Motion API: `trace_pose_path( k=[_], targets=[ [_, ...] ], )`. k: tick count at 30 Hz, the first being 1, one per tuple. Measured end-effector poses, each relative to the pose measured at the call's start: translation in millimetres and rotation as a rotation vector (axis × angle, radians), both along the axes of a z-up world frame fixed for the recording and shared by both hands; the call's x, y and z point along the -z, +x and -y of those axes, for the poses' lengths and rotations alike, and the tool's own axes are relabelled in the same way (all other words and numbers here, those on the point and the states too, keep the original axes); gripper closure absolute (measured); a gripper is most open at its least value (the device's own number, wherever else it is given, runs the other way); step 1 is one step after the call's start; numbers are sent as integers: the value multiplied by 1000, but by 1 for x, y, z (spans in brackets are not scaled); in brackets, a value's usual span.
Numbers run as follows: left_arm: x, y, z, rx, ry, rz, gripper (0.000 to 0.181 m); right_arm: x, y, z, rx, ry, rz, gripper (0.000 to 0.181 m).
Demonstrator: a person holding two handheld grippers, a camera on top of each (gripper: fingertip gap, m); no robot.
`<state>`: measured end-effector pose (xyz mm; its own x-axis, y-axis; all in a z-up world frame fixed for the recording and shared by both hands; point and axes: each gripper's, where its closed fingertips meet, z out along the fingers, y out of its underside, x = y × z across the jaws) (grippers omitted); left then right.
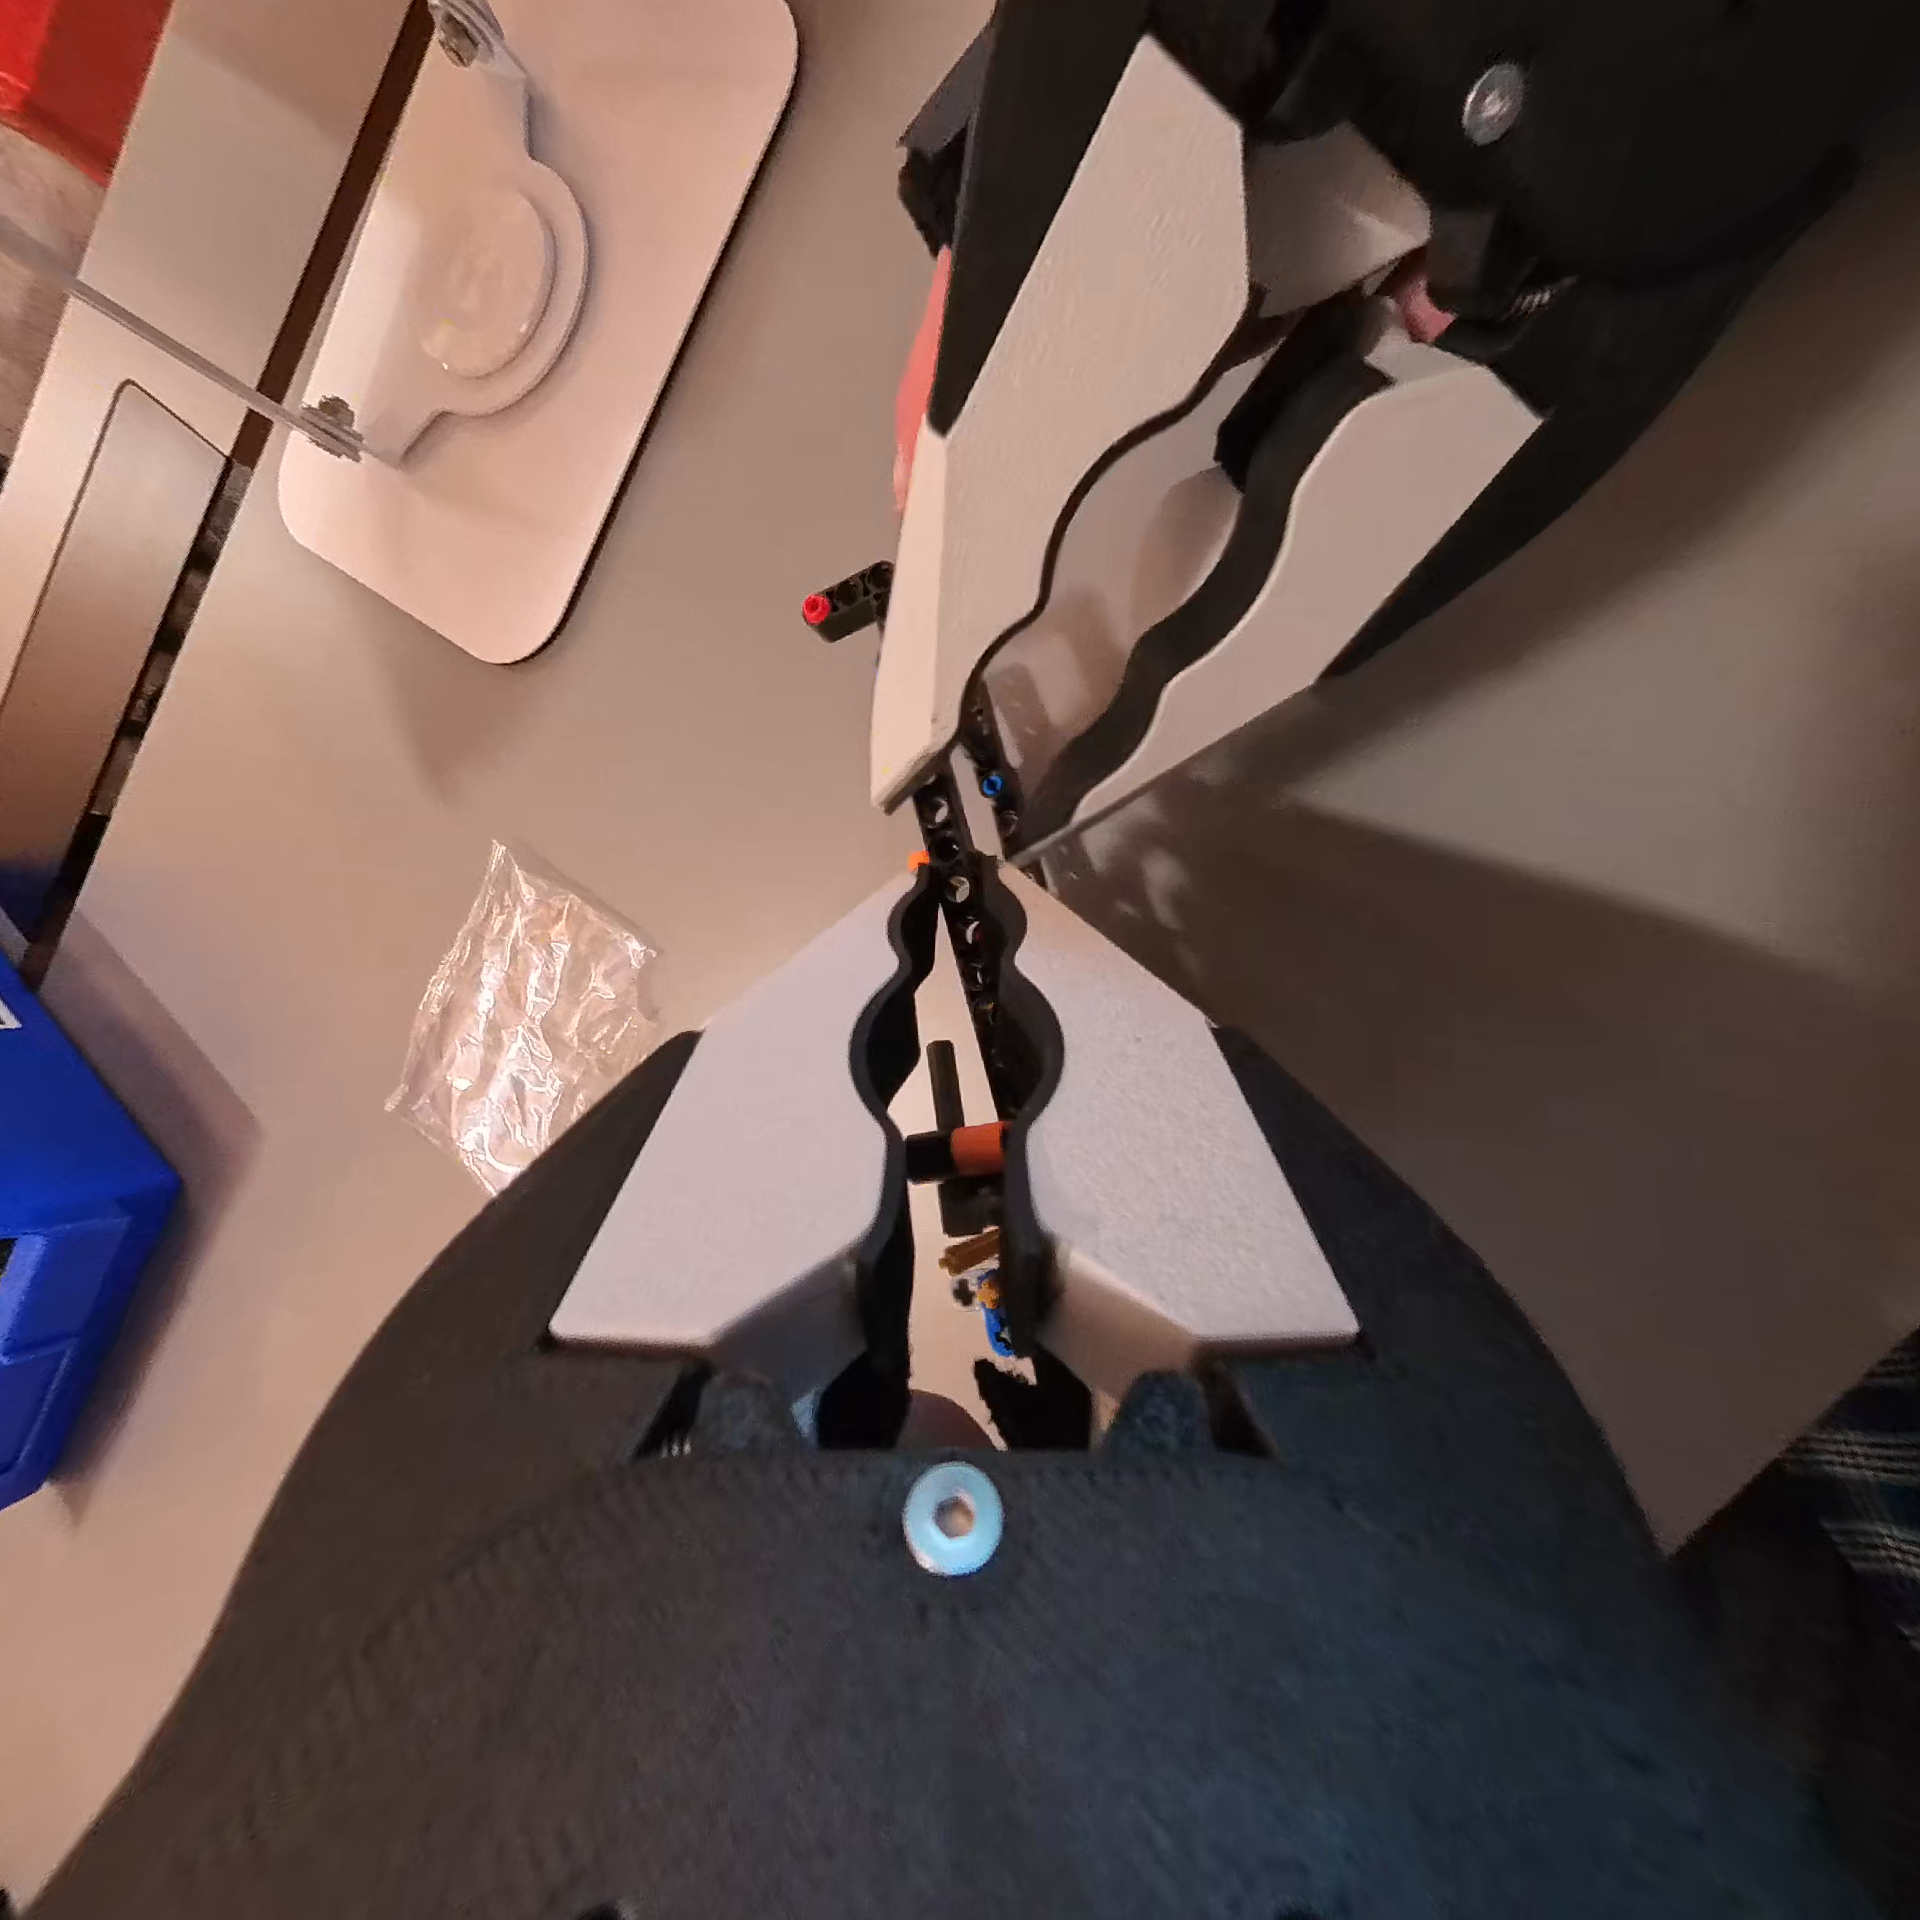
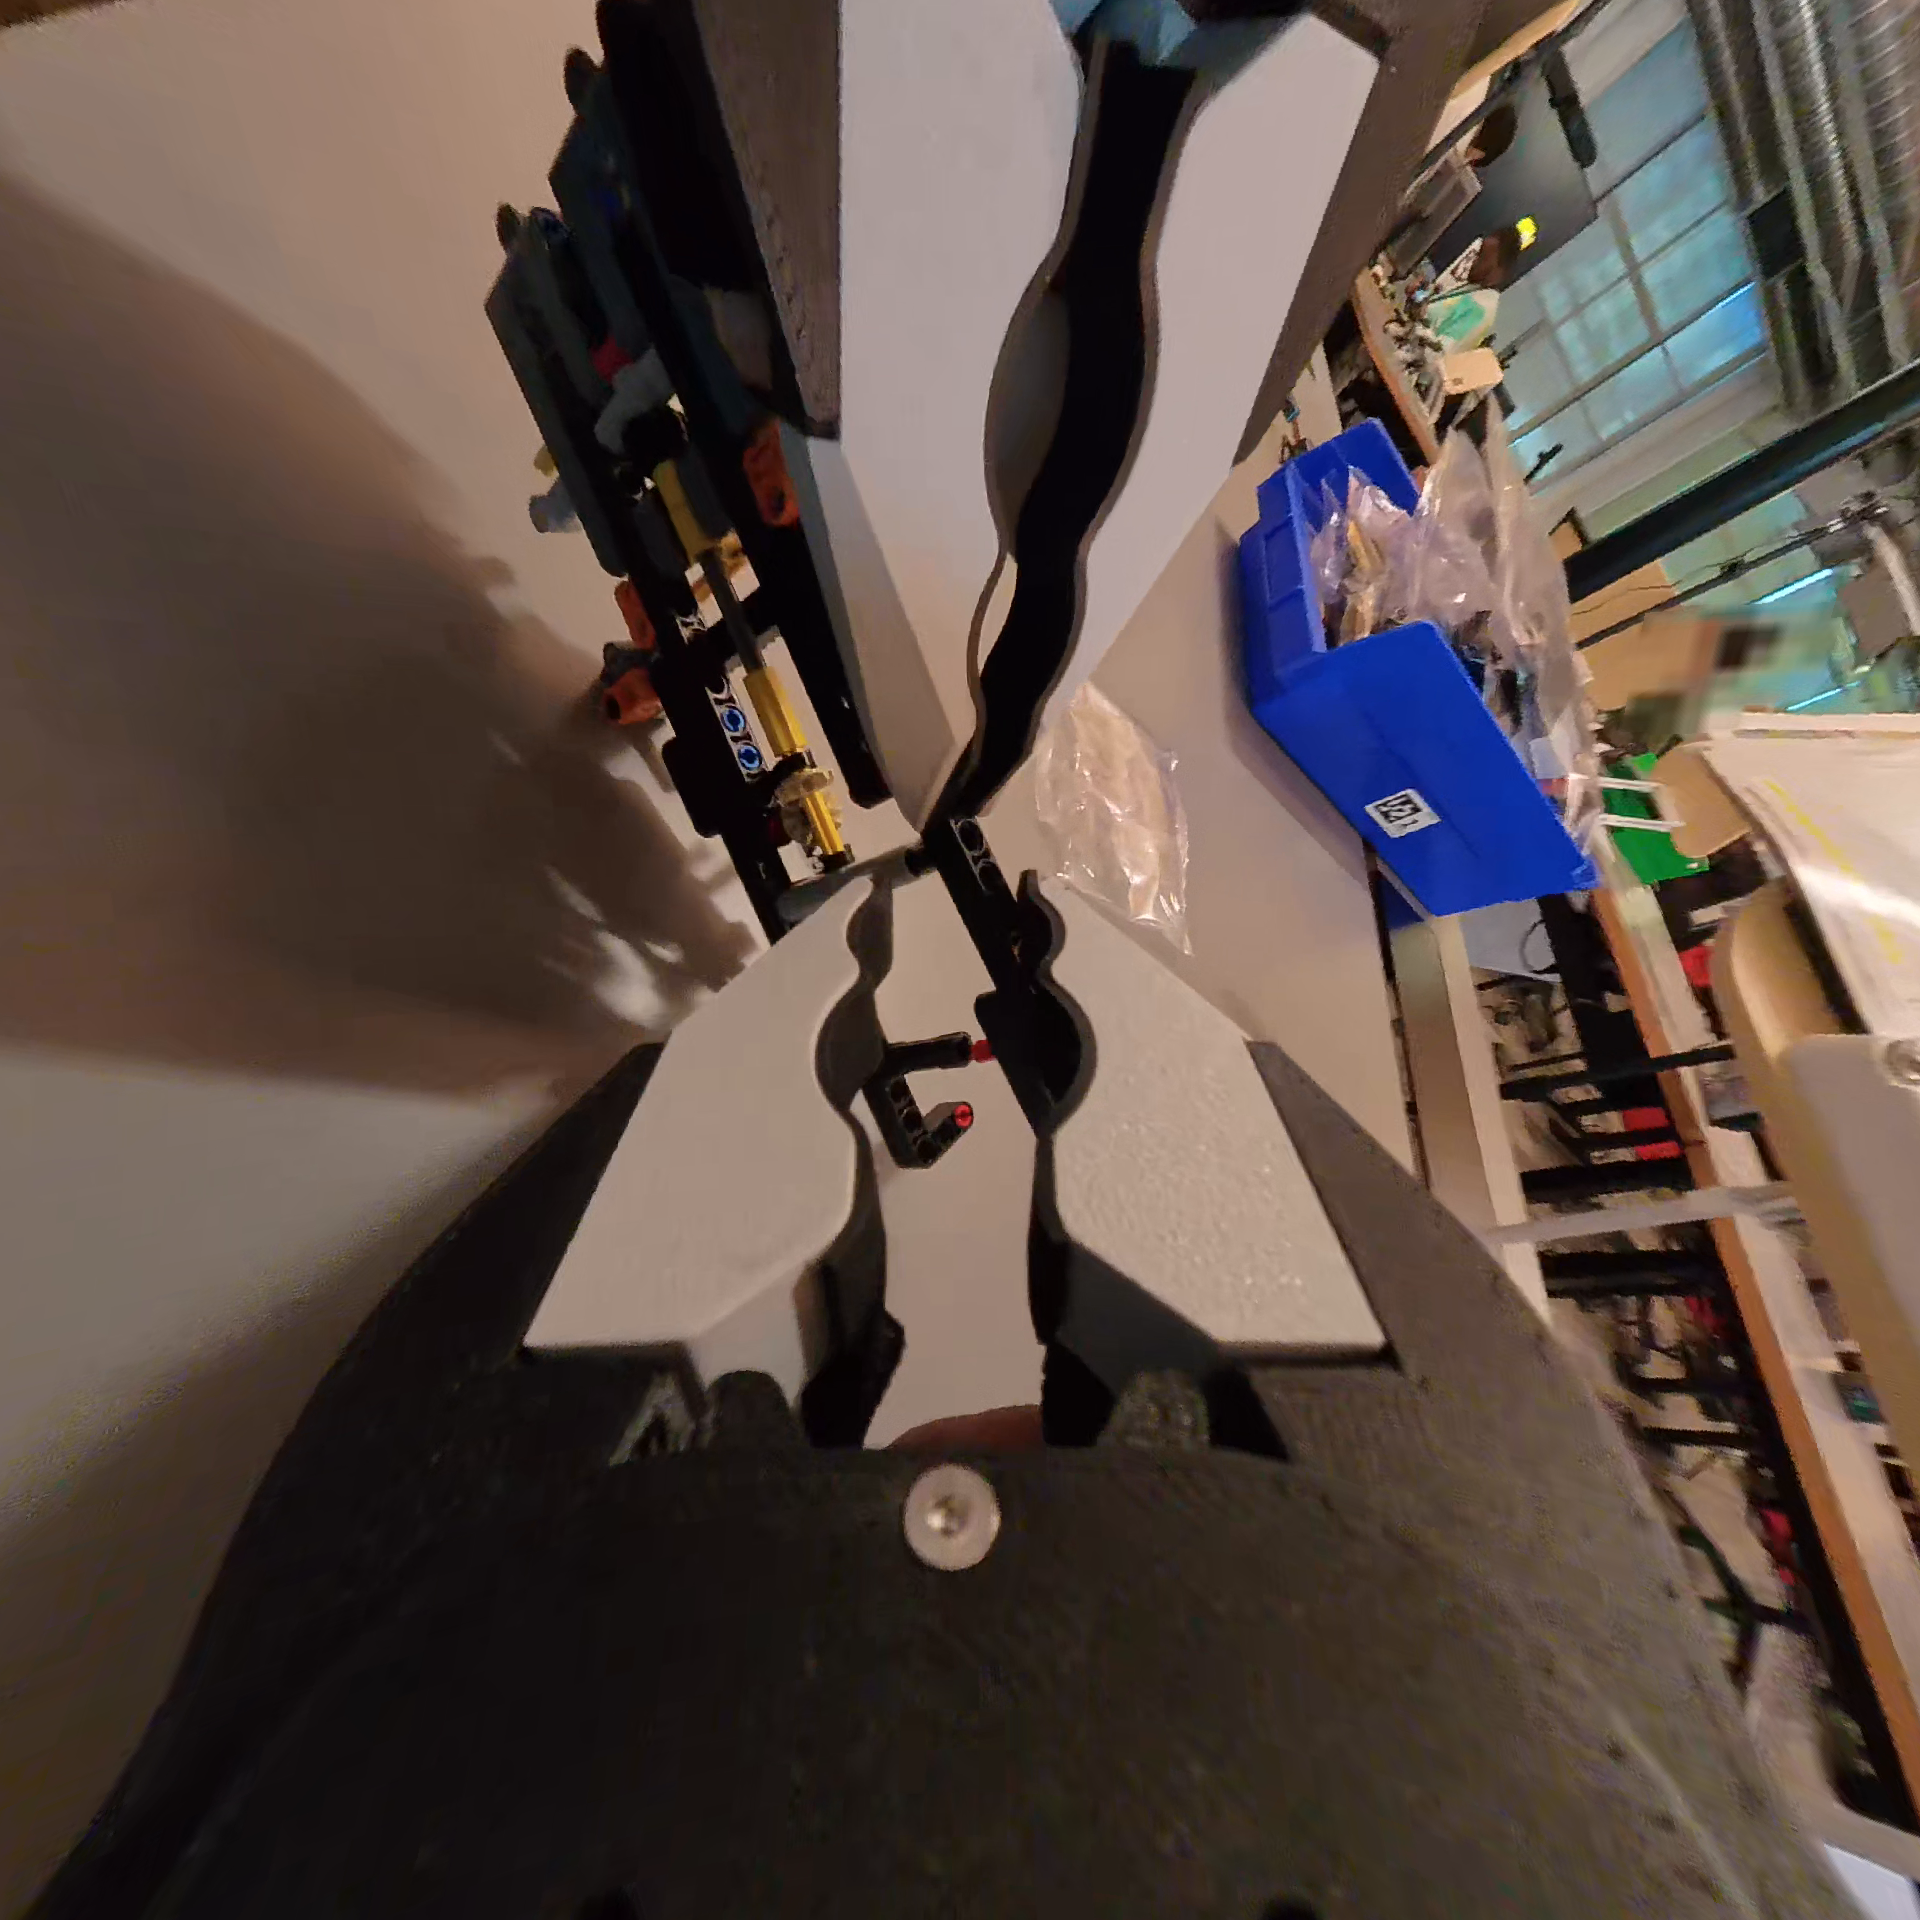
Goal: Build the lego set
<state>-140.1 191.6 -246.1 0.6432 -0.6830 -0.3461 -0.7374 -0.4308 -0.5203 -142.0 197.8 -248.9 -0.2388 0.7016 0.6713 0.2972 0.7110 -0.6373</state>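
Between my left gripper (image 1: 956, 883) tips, closed, sits the black holed beam (image 1: 961, 914) of the lego assembly (image 2: 727, 665); right gripper (image 2: 961, 873) pinches its other end. Loose black bracket (image 1: 850, 603) lies on the table (image 1: 623, 790). Risk: opposing pulls twist the beam, popping pins.

My left tool (image 1: 954, 868) has a rough, grainy matt black plastic body, smooth pale matt fingers (image 1: 790, 1122) and a dull metal washer (image 1: 953, 1519). My right tool (image 2: 961, 883) looks the same, with a shiny metal screw (image 2: 951, 1523). The beam (image 1: 961, 914) I see between the tools is glossy black plastic with holes. The bench (image 1: 727, 727) is smooth and matt grey. A crinkled clear plastic bag (image 1: 525, 1003) glints. The bin (image 2: 1403, 717) is glossy blue plastic. A brass-coloured sleeve (image 2: 779, 717) on the model shines.
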Motion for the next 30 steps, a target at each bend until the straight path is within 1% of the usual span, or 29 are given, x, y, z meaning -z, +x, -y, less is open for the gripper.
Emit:
trace_pose_path(
  k=[1,4,8,10,15,30],
  targets=[
    [0,-1,0,0,5,-5,176,-1,-1,-1,6,24,-10,163],
    [0,-1,0,6,20,-13,176,-3,-3,-4,23,81,-45,167],
    [0,-1,-1,9,35,-24,176,-3,-4,-4,34,83,-73,171],
    [0,-2,0,7,30,-2,176,-3,-4,-4,34,102,-75,172],
    [0,-2,2,2,34,7,176,-2,-5,-2,35,88,-75,172],
    [1,-2,2,-23,-40,112,176,-1,-5,-3,58,20,-41,173]
  ],
)
